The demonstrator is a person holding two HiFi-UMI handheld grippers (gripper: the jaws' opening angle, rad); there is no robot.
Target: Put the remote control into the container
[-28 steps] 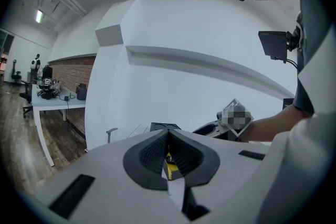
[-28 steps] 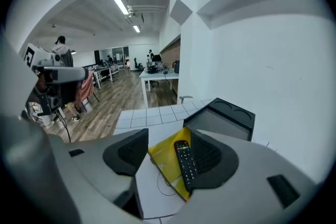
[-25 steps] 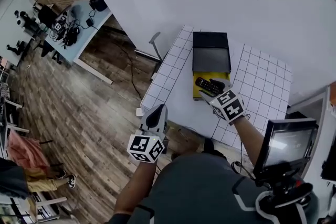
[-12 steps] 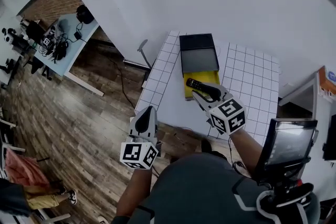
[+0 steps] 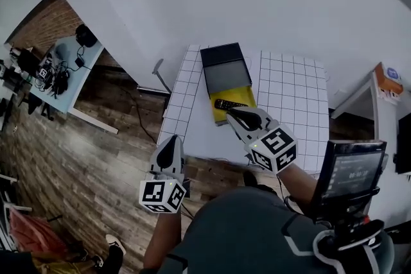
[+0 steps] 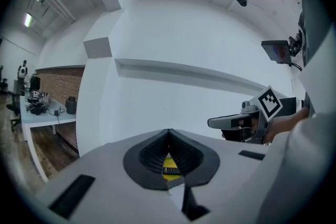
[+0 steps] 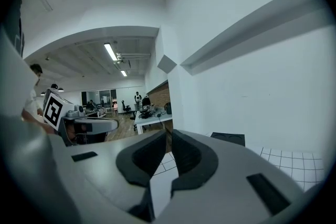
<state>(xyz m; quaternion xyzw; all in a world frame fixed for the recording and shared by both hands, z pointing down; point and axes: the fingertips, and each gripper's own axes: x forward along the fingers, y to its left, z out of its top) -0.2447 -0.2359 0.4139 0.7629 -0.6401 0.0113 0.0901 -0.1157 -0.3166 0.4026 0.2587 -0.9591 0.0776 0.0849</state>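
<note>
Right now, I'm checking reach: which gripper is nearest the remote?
The right gripper, right beside the remote, jaws closing with nothing between them; the left gripper hangs off the table's near edge.

We see bright, even indoor light, ceiling strip lights [image 7: 110, 52] glowing down the far hall, the white wall [image 5: 270, 3] evenly lit, shadows soft, strong fisheye bending with black corners in both gripper views, our nearest foreground blurred.
</note>
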